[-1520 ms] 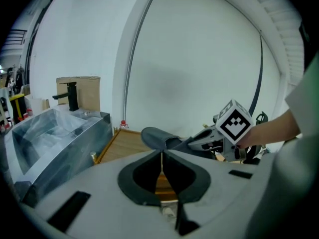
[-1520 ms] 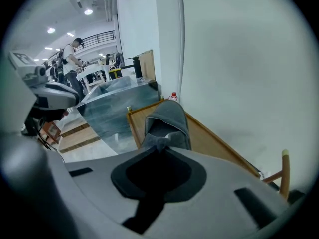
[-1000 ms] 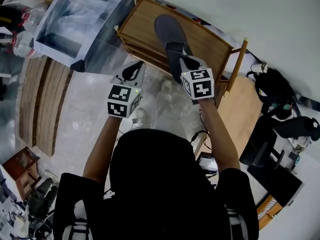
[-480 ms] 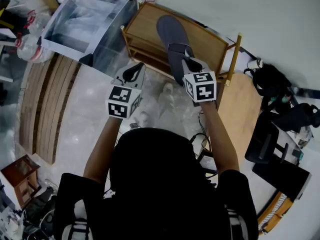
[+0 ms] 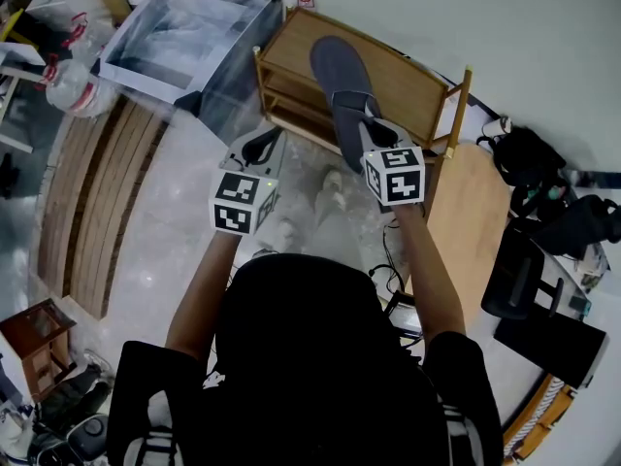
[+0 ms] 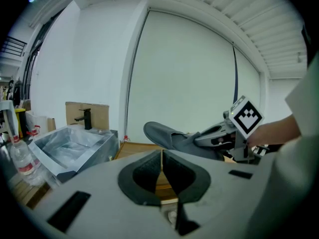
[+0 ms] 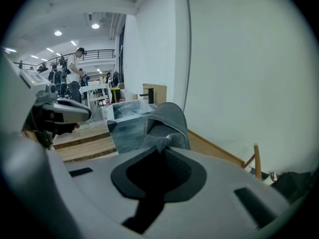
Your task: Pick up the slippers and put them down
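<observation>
A grey slipper [image 5: 335, 71] hangs over the top of a wooden rack [image 5: 417, 81], toe pointing away from me. My right gripper [image 5: 351, 116] is shut on the slipper's heel end; in the right gripper view the slipper [image 7: 167, 119] rises straight out of the closed jaws [image 7: 162, 147]. My left gripper [image 5: 254, 146] is held beside it to the left, level with it, shut with nothing between its pads [image 6: 162, 164]. The left gripper view shows the slipper [image 6: 167, 135] and the right gripper [image 6: 199, 138] off to the right. No second slipper is in view.
A steel sink [image 5: 179, 42] with a black tap stands left of the rack. Wooden planks [image 5: 92, 192] lie on the floor at left and a round wooden board [image 5: 466, 221] at right, with black bags [image 5: 529, 163] beyond. A small stool [image 5: 34, 343] stands at lower left.
Both grippers have moved together a little up and to the right in the head view, the right one carrying the slipper along over the rack. Both stay shut.
</observation>
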Motion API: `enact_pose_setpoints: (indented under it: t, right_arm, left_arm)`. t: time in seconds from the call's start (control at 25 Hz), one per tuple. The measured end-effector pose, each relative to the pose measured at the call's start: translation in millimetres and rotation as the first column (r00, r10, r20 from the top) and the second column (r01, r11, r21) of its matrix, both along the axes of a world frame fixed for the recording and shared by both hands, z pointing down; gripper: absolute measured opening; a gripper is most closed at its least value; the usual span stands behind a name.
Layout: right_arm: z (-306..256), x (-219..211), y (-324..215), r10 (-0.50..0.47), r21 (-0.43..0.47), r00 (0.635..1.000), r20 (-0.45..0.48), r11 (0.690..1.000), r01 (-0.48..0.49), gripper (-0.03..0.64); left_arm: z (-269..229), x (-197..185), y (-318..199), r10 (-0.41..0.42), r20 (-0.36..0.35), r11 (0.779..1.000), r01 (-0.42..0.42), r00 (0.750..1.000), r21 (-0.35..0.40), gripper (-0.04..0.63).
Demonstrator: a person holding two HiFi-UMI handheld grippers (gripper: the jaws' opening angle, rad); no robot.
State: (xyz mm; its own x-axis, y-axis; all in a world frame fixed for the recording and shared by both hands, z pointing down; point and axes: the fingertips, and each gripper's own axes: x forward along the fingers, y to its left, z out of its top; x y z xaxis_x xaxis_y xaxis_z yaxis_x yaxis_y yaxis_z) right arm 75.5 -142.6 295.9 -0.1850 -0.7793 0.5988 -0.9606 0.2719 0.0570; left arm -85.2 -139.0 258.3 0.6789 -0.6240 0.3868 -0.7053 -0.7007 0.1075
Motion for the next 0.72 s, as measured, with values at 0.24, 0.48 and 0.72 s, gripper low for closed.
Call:
enact_pose_setpoints:
  t: [0.24,0.48,0.72]
  right_arm:
    - [-4.7,-10.4,7.3,-0.02,-0.008,1.0,-0.02,1.0,0.02,0.021]
    - [1.9,-17.7,4.6,-0.046,-0.029,0.998,-0.03,0.999,0.045,0.021]
    - [12.3,-19.9,5.7,-0.071,-0.052,0.997,-0.015,0.996,0.07,0.021]
  left_arm:
    - [-6.3,-14.5,4.2,-0.023,-0.019,1.0,0.023,1.0,0.002,0.012]
    - [3.5,-30.8,-2.7,-0.064,-0.022,0.998,0.064,0.998,-0.019,0.012]
    - [14.3,-32.5,-6.4,-0.097,-0.005,0.994,0.096,0.995,-0.043,0.012]
